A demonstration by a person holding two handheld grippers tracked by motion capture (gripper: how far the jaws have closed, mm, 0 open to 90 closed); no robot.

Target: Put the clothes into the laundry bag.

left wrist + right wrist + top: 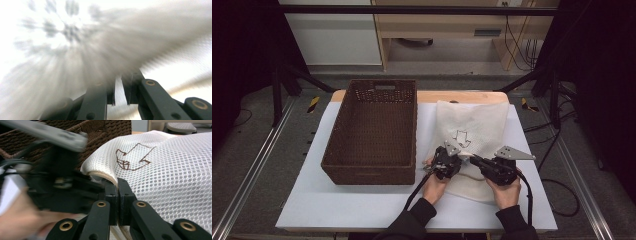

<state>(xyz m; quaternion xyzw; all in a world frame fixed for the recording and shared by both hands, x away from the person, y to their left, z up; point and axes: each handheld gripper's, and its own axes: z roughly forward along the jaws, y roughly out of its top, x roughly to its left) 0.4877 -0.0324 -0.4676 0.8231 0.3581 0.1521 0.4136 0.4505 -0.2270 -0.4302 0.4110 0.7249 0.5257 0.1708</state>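
1. Looking down from the high view, both hand-held tongs meet at the near left part of a white mesh laundry bag [472, 137] lying on the table [362, 205]; the left tongs [455, 155] sit just beside the right tongs [472, 159].
2. The right gripper view gives what the high view cannot: the right tongs [117, 192] are pressed together on the beige-trimmed edge of the white mesh laundry bag [175, 170], and that edge is lifted into a small ridge.
3. That view also shows the left tongs' body and the left hand [15, 225], blurred, close at its left.
4. The left gripper view is heavily smeared: the left tongs [121, 92] stand slightly apart with a narrow gap, blurred pale fabric [125, 45] rising just beyond the tips; whether they grip it cannot be told.
5. The table has a white top with a pale wooden strip along the far edge. A dark brown woven rectangular basket [372, 131] with cut-out handles stands left of the bag, just beside it.
6. Around the table are grey carpet, metal rails, black frame bars, cables and pale wooden furniture at the back.
7. The bag's long axis runs from the near edge toward the far edge, roughly parallel to the basket; its brown outline drawing [461, 137] lies near the grasped end.
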